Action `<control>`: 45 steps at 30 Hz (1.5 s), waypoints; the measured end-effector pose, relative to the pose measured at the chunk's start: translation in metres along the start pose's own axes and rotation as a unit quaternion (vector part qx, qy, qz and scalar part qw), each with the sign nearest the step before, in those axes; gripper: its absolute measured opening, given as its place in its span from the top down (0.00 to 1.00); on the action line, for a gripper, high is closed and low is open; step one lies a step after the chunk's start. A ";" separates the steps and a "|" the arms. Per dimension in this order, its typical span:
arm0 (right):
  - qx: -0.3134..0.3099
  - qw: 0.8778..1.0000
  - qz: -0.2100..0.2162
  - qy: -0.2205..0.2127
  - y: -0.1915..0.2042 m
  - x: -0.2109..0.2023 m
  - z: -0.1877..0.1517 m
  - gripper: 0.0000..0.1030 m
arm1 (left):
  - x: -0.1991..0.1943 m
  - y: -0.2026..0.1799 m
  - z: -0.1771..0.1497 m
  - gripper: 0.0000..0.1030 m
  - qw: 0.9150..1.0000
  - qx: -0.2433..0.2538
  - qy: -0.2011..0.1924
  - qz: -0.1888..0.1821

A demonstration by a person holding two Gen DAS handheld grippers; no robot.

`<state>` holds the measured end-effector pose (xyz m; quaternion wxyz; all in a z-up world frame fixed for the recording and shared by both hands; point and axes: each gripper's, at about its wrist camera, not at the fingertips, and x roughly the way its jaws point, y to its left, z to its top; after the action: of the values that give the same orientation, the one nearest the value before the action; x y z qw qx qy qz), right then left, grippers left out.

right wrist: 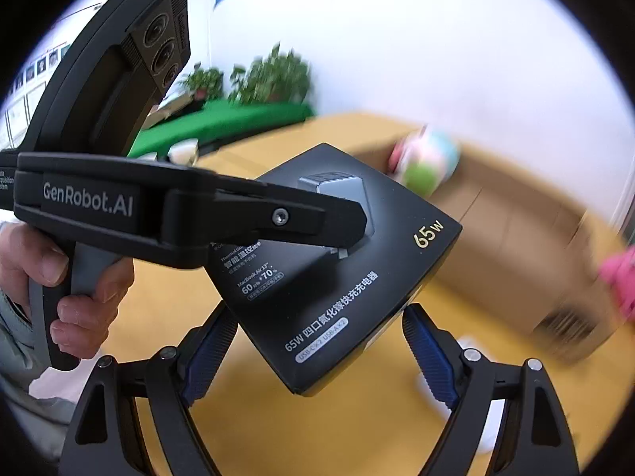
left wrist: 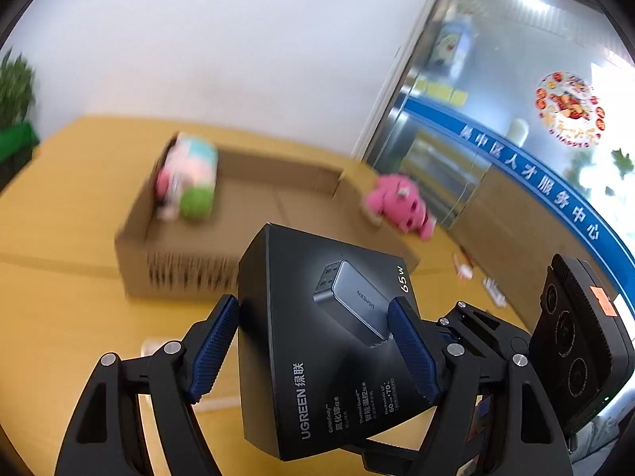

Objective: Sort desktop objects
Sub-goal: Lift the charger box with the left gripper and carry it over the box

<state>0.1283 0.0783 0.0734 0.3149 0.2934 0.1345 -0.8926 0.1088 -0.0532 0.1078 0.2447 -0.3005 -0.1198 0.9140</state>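
The left tongs (left wrist: 313, 347) clamp the black cardboard charger box (left wrist: 317, 337) aloft above the yellow table (left wrist: 59, 218); the right tongs (right wrist: 319, 351) straddle its corner, contact unclear. Judged mid-carry; next, lowering it into the open brown cardboard tray (left wrist: 246, 202).

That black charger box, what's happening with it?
A person is sorting things off a yellow table. The left claw is squeezing the black UGREEN charger box and holding it up in the air. The right claw is open, with the box between its fingers. Behind sits a cardboard box with a pastel plush toy already inside. A pink plush toy lies just outside it.
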 end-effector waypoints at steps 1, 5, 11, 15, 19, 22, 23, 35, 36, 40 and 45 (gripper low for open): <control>-0.005 1.000 -0.008 -0.008 -0.003 -0.005 0.008 0.17 | -0.004 -0.008 0.015 0.22 1.000 0.017 -0.017 -0.001; -0.022 0.997 -0.053 -0.047 -0.024 -0.029 0.054 0.17 | -0.016 -0.034 0.060 0.22 0.995 0.075 -0.066 -0.009; -0.036 0.990 -0.098 -0.094 -0.045 -0.060 0.096 0.17 | -0.023 -0.055 0.106 0.22 0.988 0.115 -0.102 -0.018; -0.040 0.987 -0.114 -0.102 -0.053 -0.067 0.112 0.17 | -0.025 -0.062 0.123 0.22 0.986 0.123 -0.112 -0.015; -0.044 0.985 -0.123 -0.110 -0.063 -0.061 0.135 0.17 | -0.022 -0.062 0.145 0.22 0.982 0.140 -0.123 -0.023; -0.053 0.983 -0.130 -0.117 -0.076 -0.061 0.153 0.17 | -0.019 -0.061 0.165 0.22 0.980 0.147 -0.130 -0.030; -0.056 0.983 -0.131 -0.117 -0.079 -0.061 0.159 0.17 | -0.017 -0.060 0.171 0.22 0.980 0.146 -0.134 -0.032; -0.085 0.982 -0.119 -0.119 -0.149 -0.050 0.224 0.17 | 0.029 -0.033 0.255 0.22 0.981 0.118 -0.152 -0.037; -0.089 0.982 -0.120 -0.118 -0.150 -0.047 0.228 0.17 | 0.035 -0.031 0.261 0.22 0.981 0.113 -0.153 -0.038; -0.089 0.983 -0.116 -0.111 -0.169 -0.030 0.245 0.17 | 0.062 -0.015 0.278 0.22 0.983 0.099 -0.150 -0.037; -0.082 0.988 -0.096 -0.091 -0.200 0.003 0.253 0.17 | 0.109 0.016 0.292 0.22 0.989 0.071 -0.120 -0.040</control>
<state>-0.1128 0.1221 0.2834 0.2618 0.1696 0.2054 -0.9276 -0.1513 -0.0315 0.2795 0.2859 -0.1658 -0.0955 0.9390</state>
